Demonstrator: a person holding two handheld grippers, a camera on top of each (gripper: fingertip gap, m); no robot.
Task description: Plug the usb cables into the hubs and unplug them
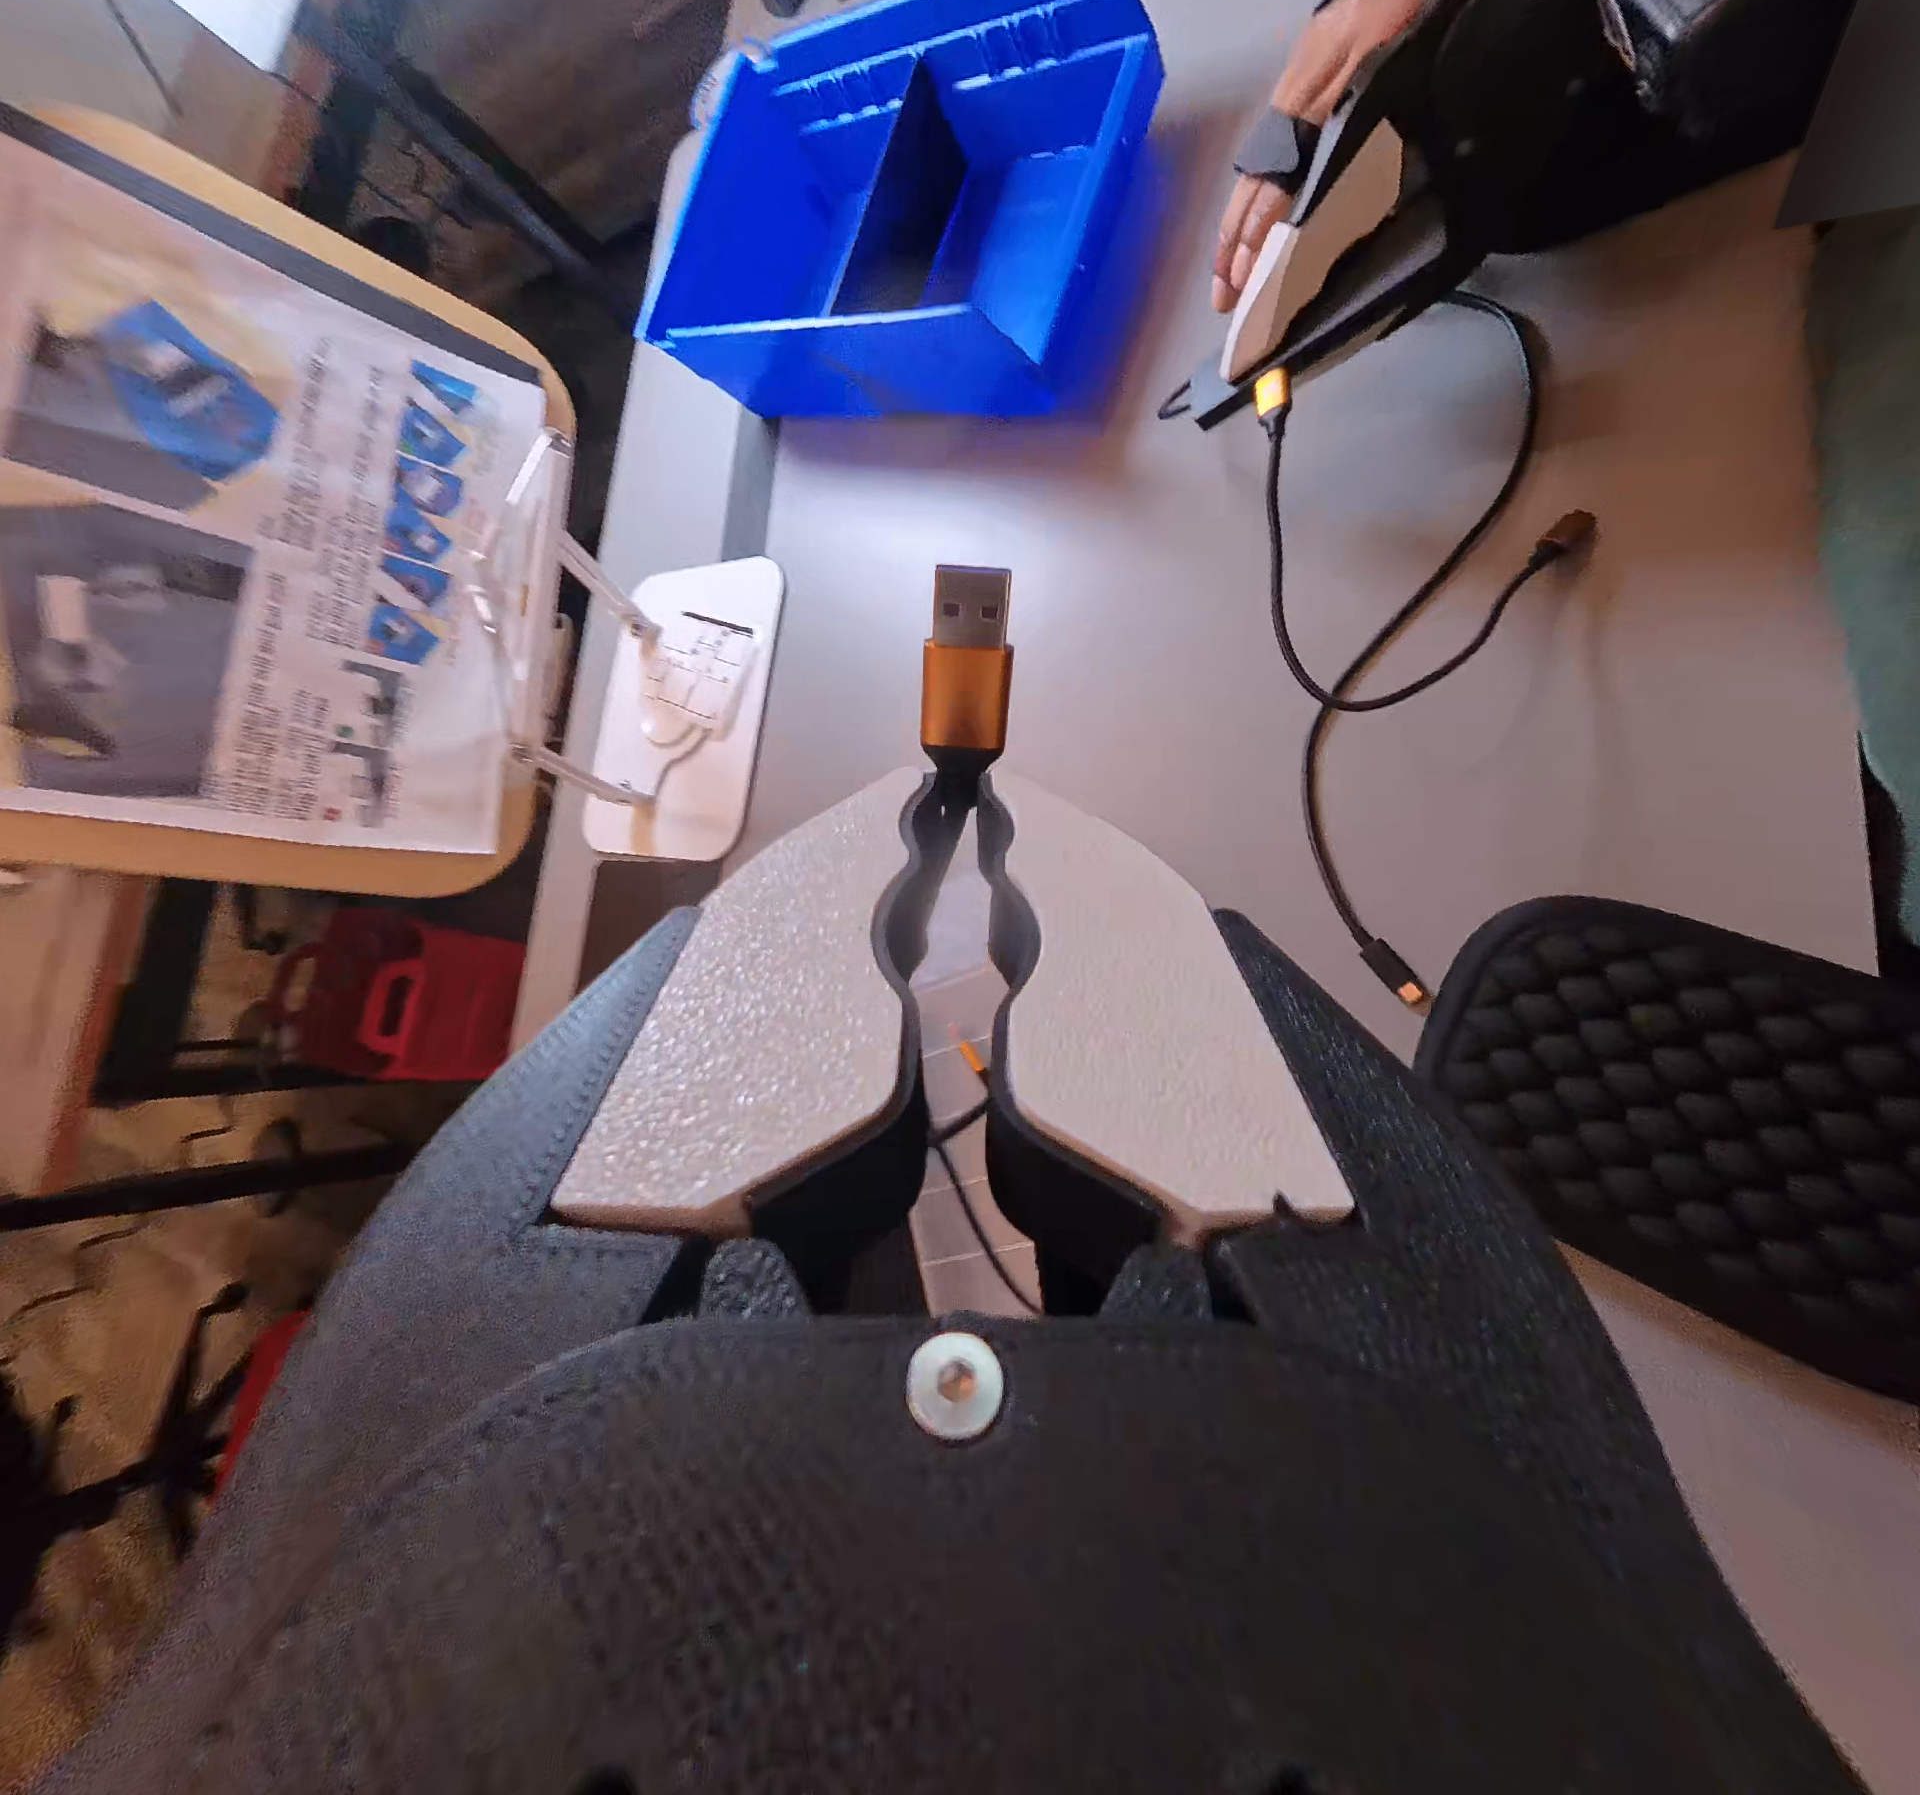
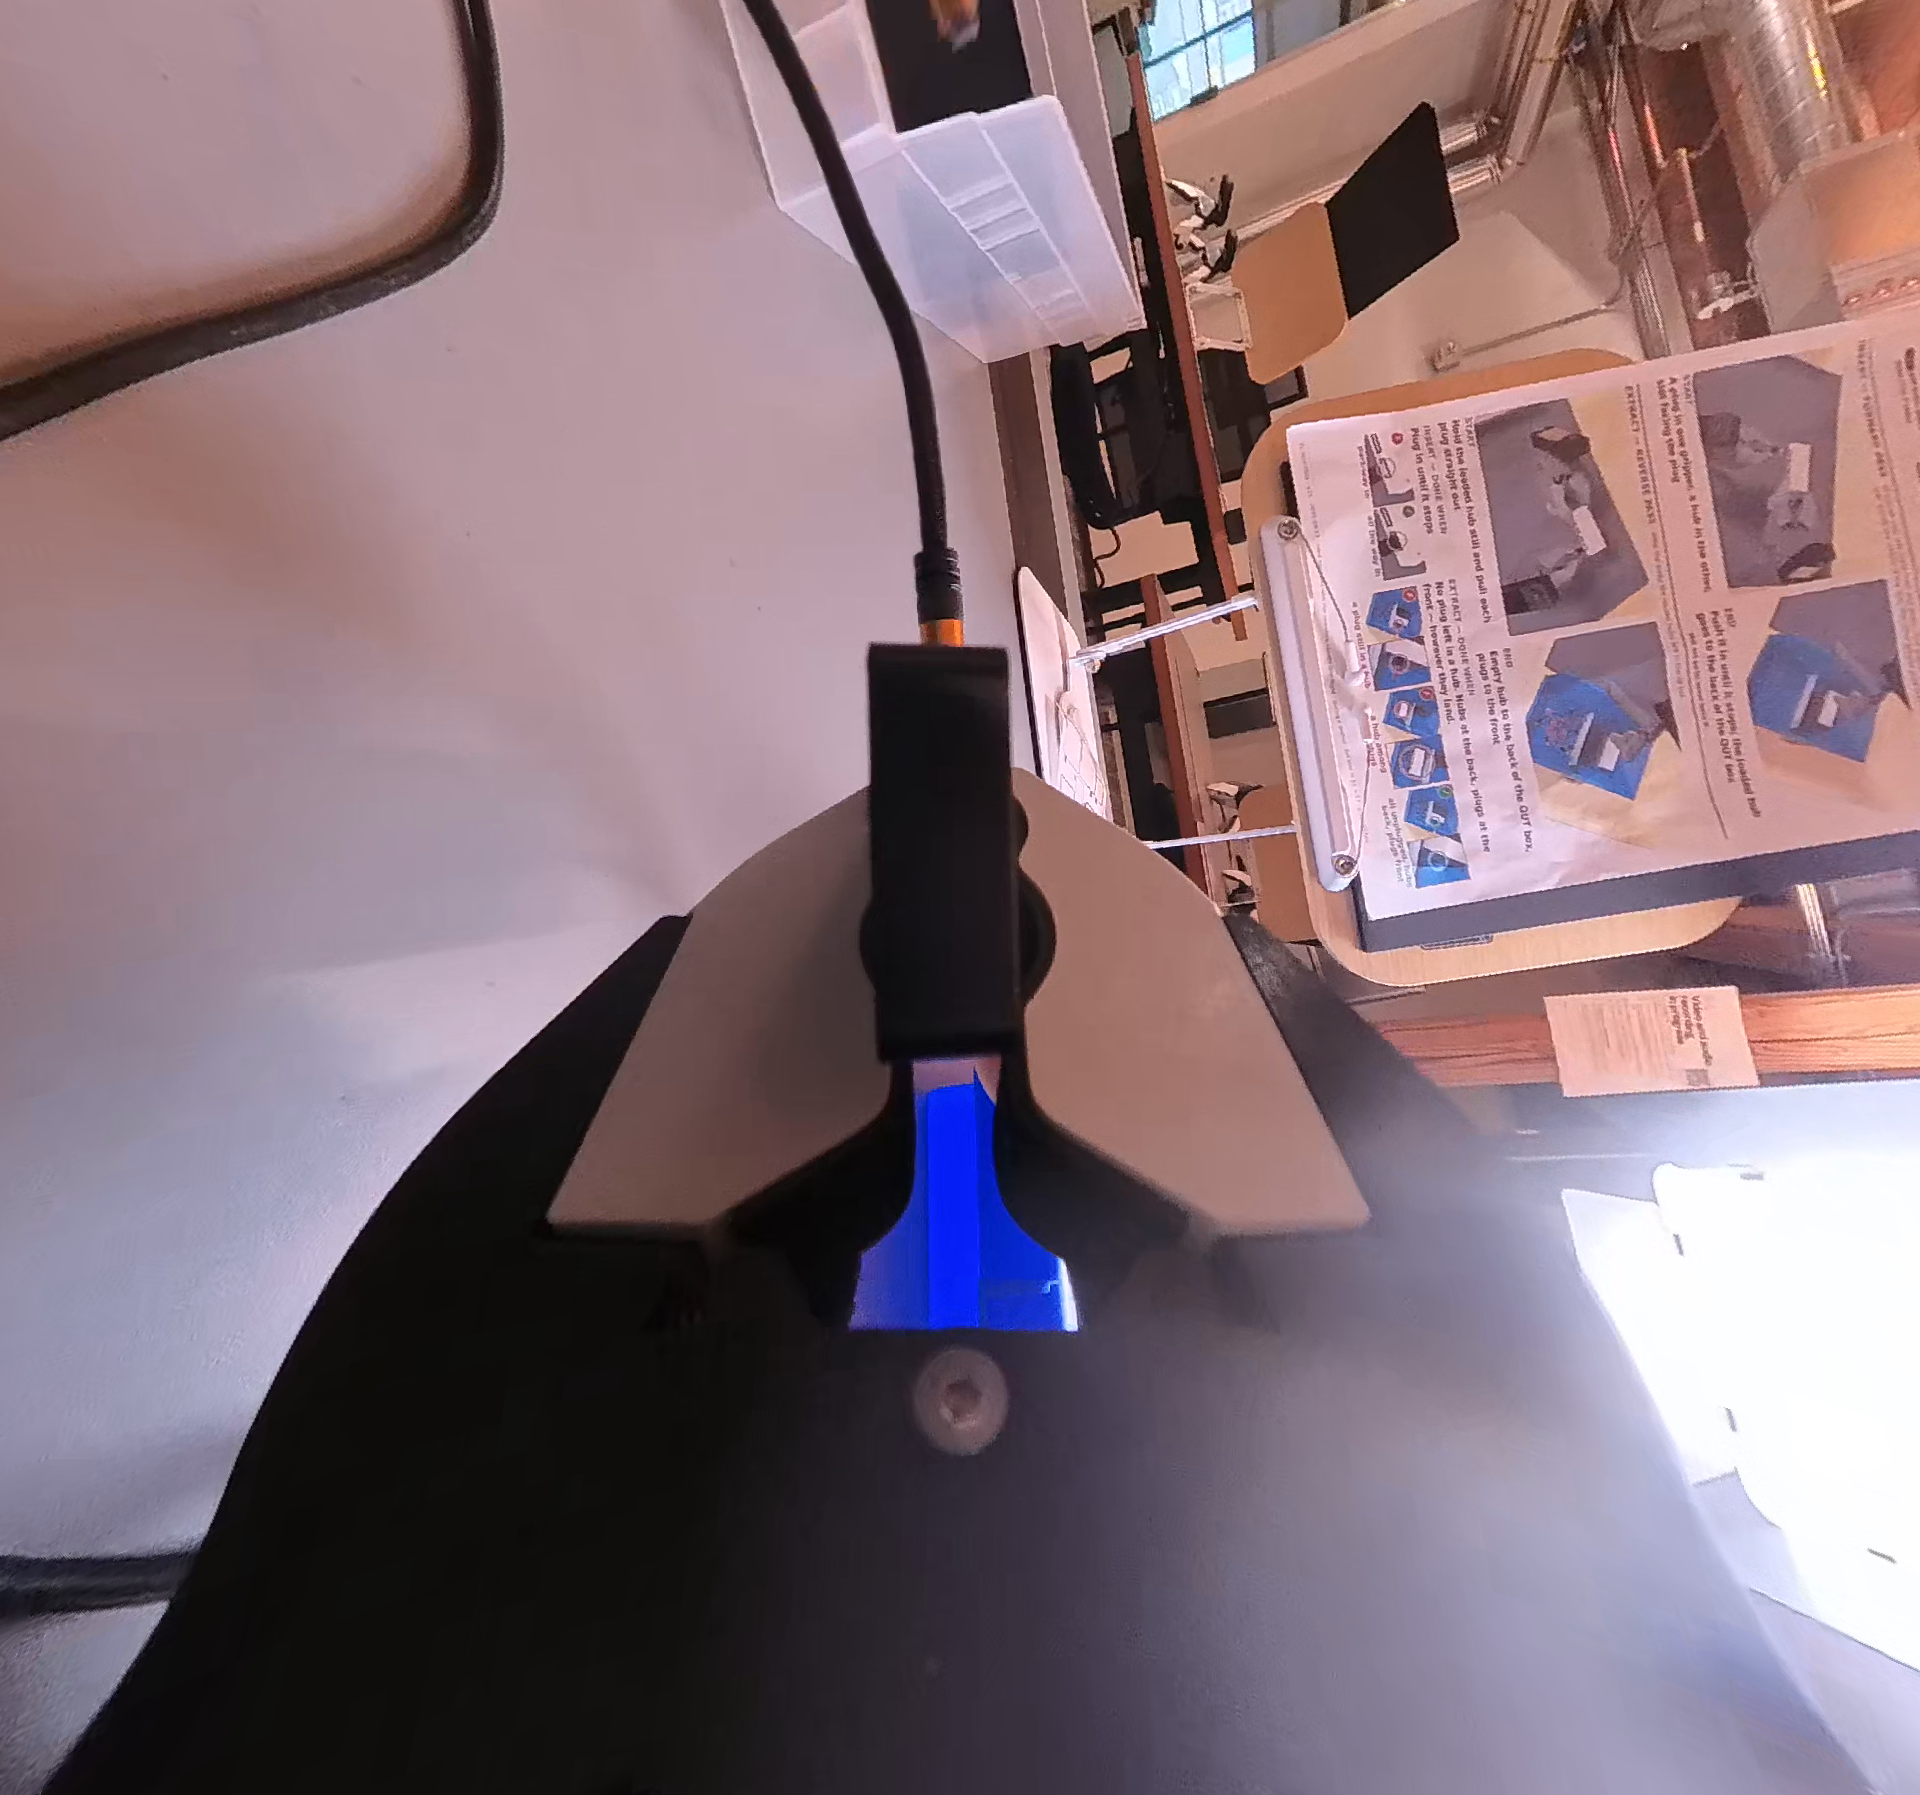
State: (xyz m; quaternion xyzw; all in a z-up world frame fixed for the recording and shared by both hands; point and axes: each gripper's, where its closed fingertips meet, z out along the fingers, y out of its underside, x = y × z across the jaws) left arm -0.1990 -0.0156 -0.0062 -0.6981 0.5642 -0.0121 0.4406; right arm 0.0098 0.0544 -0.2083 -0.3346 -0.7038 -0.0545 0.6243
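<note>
The left wrist view looks forward and down along its own fingers from above the desk, rolled sideways, with the blue bin at upper centre and the right gripper farther off at upper right. The right wrist view sits very low and close over the desk, also rolled. Both share the instruction sheet and the bin.

The left gripper has two broad pale-grey textured plates on a black, ribbed printed body, wavy black inner edges along its fingers, and a silver screw at the centre. The right gripper matches it. The hand wears a dark fingerless glove.
</note>
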